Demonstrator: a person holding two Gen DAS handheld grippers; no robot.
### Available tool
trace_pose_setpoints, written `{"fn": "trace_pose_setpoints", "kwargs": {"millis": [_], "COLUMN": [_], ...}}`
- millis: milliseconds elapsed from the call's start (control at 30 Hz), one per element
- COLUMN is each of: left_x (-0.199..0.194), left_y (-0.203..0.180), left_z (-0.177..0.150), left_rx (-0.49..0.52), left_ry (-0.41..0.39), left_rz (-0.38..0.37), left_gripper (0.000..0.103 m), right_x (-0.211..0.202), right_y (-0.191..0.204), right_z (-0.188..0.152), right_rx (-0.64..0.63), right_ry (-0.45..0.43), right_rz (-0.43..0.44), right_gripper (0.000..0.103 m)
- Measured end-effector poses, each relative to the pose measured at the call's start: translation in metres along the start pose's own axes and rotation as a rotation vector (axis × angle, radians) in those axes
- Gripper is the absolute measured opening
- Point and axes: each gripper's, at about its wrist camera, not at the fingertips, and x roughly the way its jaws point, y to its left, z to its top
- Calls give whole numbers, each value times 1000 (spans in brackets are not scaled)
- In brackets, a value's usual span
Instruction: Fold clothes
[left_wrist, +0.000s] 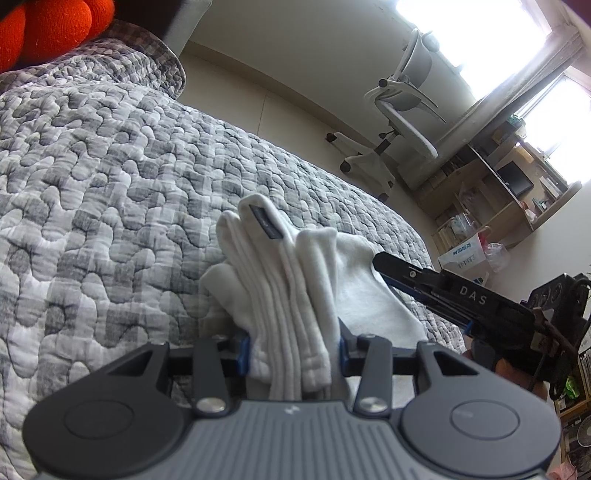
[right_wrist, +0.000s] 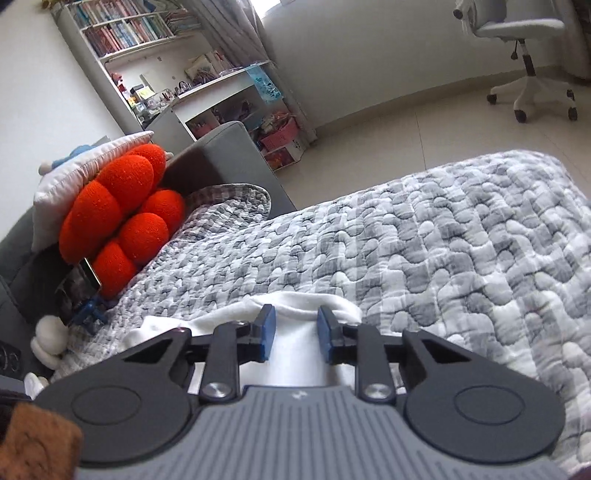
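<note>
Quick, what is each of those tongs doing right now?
Left tongs: closed on a bunched white ribbed sock.
Right tongs: open over flat white cloth, not pinching it.

Grey-white quilted bed cover w/ orange knot cushion at head end, white pillow behind it. White office chair on floor nr wooden desk shelves. White bookshelf w/ books by far wall.

Bed is covered by a grey-and-white quilted spread. White socks lie on it; orange cushion rests at its head.
</note>
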Motion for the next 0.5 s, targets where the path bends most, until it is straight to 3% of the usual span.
{"fn": "trace_pose_setpoints", "kwargs": {"millis": [33, 100, 167, 433, 500], "left_x": [0, 0, 0, 1, 1], "left_y": [0, -1, -1, -5, -7], "left_z": [0, 1, 1, -1, -1], "left_rx": [2, 4, 6, 12, 13], "left_ry": [1, 1, 0, -2, -4], "left_rz": [0, 2, 5, 20, 24], "left_gripper": [43, 43, 43, 43, 43], "right_x": [-5, -20, -36, -72, -71], "right_y": [5, 5, 3, -18, -14], "right_z": [-4, -15, -27, -69, -74], "right_rx": [-18, -2, 31, 240, 229], "right_ry": [-18, -57, -88, -16, -32], "right_rz": [-19, -66, -104, 104, 116], "right_gripper": [30, 57, 68, 68, 68]}}
